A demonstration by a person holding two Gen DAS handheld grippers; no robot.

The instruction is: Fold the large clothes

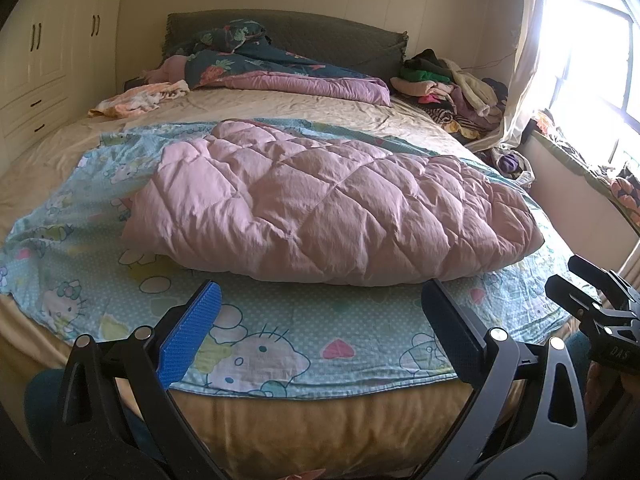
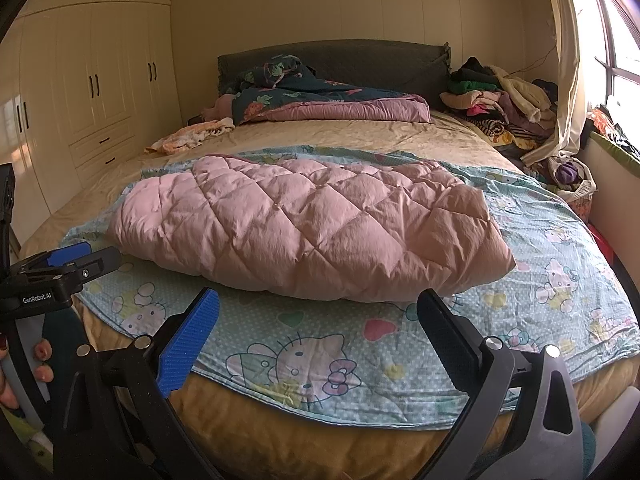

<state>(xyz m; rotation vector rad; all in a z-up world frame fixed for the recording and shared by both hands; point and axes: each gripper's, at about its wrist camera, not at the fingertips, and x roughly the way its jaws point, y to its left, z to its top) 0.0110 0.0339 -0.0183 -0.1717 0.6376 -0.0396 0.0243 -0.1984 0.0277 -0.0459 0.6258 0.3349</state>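
Note:
A pink quilted garment (image 1: 328, 204) lies folded in a bulky heap on a light blue cartoon-cat sheet (image 1: 280, 332) spread over the foot of the bed. It also shows in the right wrist view (image 2: 316, 224), on the same sheet (image 2: 552, 240). My left gripper (image 1: 320, 312) is open and empty, above the sheet's near edge, short of the garment. My right gripper (image 2: 318, 320) is open and empty in the same place further right. The left gripper shows at the left edge of the right wrist view (image 2: 68, 264), and the right gripper at the right edge of the left wrist view (image 1: 592, 300).
A folded purple and dark floral duvet (image 1: 280, 68) lies by the grey headboard (image 1: 340, 36). A pile of clothes (image 1: 452, 88) sits at the bed's far right corner, an orange-white cloth (image 1: 140, 98) at far left. Wardrobes (image 2: 92, 80) stand left, a window and curtain (image 1: 532, 60) right.

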